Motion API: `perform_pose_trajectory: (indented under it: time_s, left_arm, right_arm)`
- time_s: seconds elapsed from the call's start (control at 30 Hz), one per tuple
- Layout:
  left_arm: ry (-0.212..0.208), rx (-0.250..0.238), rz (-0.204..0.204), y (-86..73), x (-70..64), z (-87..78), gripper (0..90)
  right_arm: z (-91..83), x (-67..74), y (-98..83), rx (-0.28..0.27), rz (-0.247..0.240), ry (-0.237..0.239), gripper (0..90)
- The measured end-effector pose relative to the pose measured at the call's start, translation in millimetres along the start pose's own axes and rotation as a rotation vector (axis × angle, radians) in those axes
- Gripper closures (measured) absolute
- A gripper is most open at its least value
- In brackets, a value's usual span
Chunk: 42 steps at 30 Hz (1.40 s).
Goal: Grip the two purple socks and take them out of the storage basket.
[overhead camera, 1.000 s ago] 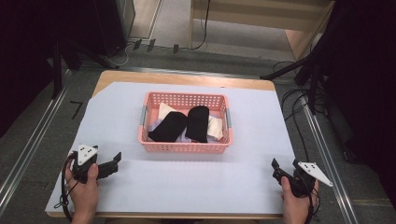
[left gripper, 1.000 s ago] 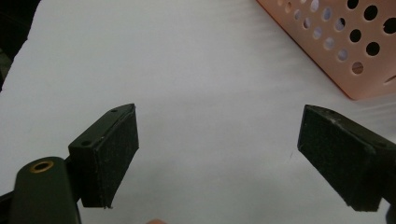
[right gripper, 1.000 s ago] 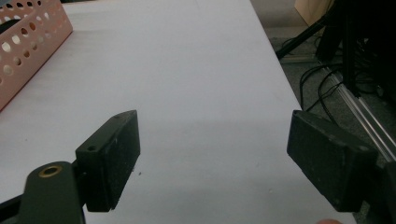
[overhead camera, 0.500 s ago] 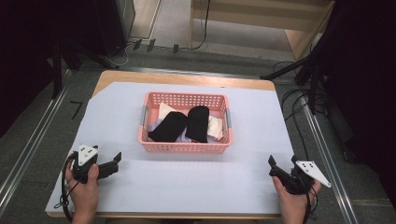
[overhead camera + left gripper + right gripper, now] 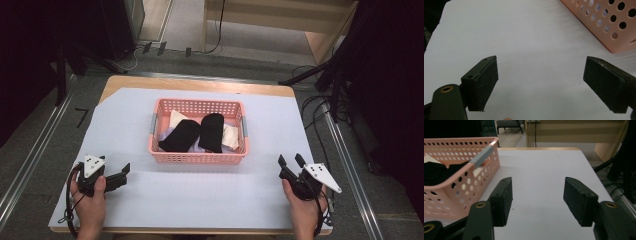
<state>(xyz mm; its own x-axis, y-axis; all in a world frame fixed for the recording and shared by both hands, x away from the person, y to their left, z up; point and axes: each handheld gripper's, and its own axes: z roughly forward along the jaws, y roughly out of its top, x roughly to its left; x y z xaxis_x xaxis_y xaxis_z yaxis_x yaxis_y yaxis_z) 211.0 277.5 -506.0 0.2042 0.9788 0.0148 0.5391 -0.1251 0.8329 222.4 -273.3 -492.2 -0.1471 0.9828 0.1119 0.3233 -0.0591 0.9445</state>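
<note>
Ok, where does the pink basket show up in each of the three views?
High view: pink basket at table centre, holding dark and light cloths.
Left gripper view: its perforated corner, top right.
Right gripper view: left side, grey handle on its rim.
Shared landmark: the white table cover.

Black socks cover most of the pale cloths in the pink basket.

Overhead light is hitting the white paper-covered tabletop evenly; the surroundings are sitting dark. Shadows are falling soft. My black padded jaws are looking slightly blurred close up; the perforated pink plastic basket is softening too.
</note>
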Motion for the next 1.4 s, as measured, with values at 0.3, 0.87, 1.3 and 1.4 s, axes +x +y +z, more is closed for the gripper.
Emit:
perform_pose_trajectory:
  time_s: [0.3, 0.87, 1.3, 1.4]
  left_arm:
    - [0.006, 0.009, 0.009, 0.3, -0.6, -0.1, 13.6]
    - [-0.008, 0.007, -0.003, 0.2, 0.2, 0.5, 13.6]
    - [-0.009, 0.020, -0.001, 0.7, 0.7, 1.0, 13.7]
    - [-0.007, 0.020, -0.001, 0.8, 0.1, 1.6, 13.7]
  right_arm:
    - [12.7, 30.0, 19.1, 0.039, -0.010, 0.105, 47.1]
    - [48.7, 97.9, 50.6, 0.070, -0.111, 0.259, 56.9]
    - [94.3, 134.0, 53.0, 0.226, -0.125, 0.301, 58.8]
    - [101.4, 135.7, 51.4, 0.254, -0.120, 0.301, 60.9]
